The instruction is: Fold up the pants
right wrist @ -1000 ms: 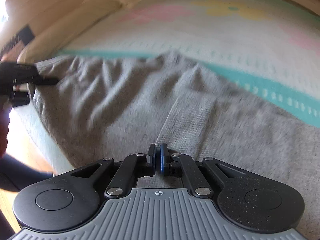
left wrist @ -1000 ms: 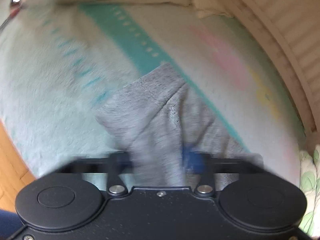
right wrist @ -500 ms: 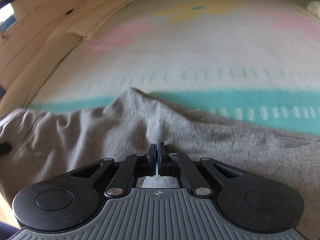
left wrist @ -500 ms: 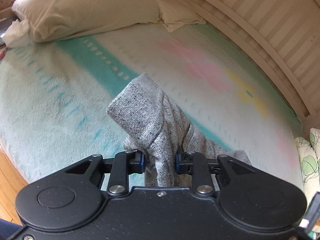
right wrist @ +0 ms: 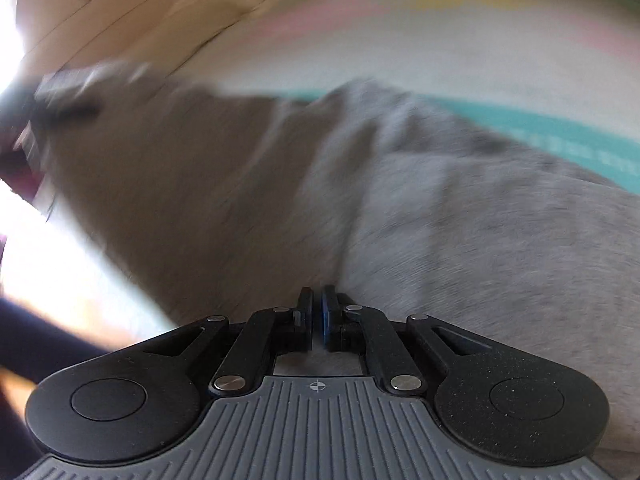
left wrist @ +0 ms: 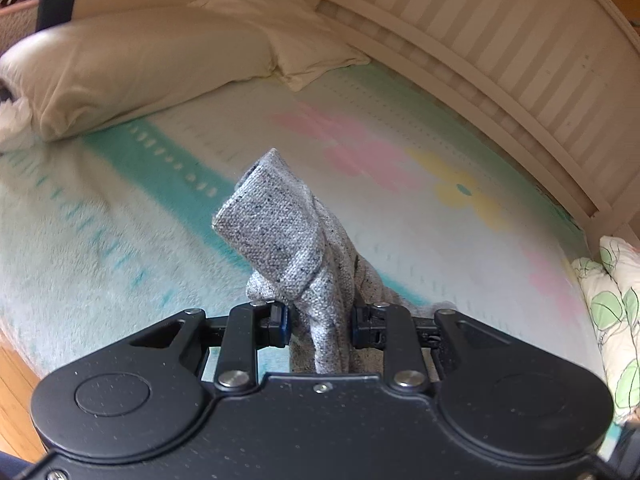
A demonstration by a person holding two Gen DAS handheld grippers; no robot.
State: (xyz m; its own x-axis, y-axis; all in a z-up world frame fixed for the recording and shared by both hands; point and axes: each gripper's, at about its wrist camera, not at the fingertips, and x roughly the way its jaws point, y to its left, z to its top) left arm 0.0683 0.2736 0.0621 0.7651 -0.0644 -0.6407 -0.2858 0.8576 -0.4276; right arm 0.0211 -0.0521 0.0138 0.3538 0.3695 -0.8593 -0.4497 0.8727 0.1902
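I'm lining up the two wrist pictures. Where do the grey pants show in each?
Left wrist: grey pants, bunched in the middle, rising between the left gripper's fingers.
Right wrist: pants spread blurred across the middle, reaching the right gripper.
Shared landmark: the blanket's teal stripe.

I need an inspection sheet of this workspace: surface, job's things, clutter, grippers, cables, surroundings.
Surface: bed blanket, pale with teal band and flower print.
Job's things: grey pants spread on the blanket; one bunched end lifted.
Clutter: nothing seen.
Grippers: left gripper shut on the bunched cloth; right gripper nearly closed at the cloth, grip unclear.
Cables: nothing seen.
Surroundings: cream pillows, slatted bed rail, leaf-print cushion, wooden floor.
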